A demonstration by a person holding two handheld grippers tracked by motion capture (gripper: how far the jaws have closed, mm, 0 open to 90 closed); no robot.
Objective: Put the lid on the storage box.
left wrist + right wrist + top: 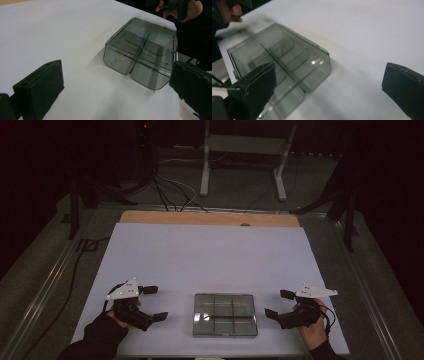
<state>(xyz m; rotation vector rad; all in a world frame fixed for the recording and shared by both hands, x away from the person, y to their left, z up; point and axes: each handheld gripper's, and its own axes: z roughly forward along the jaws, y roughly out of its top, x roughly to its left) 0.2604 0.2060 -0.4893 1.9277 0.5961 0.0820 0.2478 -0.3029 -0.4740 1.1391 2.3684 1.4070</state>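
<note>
Between both open, empty tongs, left [152, 303] and right [279, 303], a smoky compartment box [225, 315] rests on the desk [200, 255]. Left gripper view reveals a small pale piece [121, 59] inside.

Dim lab, white-topped table [210, 255], floor cables [170, 190], metal stand [245, 150]

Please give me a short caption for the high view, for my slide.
Two hand-held grippers, left gripper and right gripper, open on either side of a closed smoky compartment box on a white table.
</note>
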